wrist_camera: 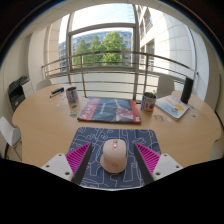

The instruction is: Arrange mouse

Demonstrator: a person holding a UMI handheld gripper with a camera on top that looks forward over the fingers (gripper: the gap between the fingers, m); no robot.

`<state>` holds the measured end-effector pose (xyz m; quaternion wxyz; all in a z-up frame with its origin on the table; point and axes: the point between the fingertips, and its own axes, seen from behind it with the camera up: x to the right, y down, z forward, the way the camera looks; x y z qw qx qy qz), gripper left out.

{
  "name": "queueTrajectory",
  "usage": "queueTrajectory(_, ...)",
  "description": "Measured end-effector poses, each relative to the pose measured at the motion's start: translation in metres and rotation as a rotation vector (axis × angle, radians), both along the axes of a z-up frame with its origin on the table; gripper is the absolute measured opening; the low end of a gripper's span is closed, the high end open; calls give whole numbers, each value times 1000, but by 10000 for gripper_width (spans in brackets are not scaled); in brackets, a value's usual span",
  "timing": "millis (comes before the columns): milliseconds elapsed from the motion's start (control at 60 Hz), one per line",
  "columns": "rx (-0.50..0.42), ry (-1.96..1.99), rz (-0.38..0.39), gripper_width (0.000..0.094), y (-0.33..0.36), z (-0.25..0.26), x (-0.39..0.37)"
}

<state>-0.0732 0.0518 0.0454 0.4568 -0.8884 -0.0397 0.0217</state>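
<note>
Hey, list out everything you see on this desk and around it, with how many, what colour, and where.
mouse: one, pale pink, on the mouse mat between the fingers, gaps at both sides
mouse mat: one, dark blue patterned, nearest on the table
table: one, light wood
book: one, red, beyond the mat
can: one, right of the book
can: one, left of the book
tongs: one, pink pads, open around the mouse

Counts: 1 mouse [114,154], bottom center, on 1 dark patterned mouse mat [113,147]. 1 gripper [113,159] w/ 2 pink pads [78,158], one each side of the mouse w/ gaps. 2 cans: 1 center left [71,97], 1 center right [148,101]. 1 red book/folder [108,109] mid-frame. 1 round wooden table [40,125].
</note>
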Motion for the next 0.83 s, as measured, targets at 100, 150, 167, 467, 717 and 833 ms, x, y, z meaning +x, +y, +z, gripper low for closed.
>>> queueTrajectory(100,39,-8,-20,847,-35,43,-3)
queueTrajectory(150,56,-17,-32,845,-58,62,-5)
queueTrajectory(167,60,-22,-35,845,-65,67,-6)
queueTrajectory(467,104,-64,-99,848,-220,136,-29)
queueTrajectory(717,89,-49,-127,849,-291,150,-43)
queueTrajectory(833,97,-67,-138,848,-298,155,-41)
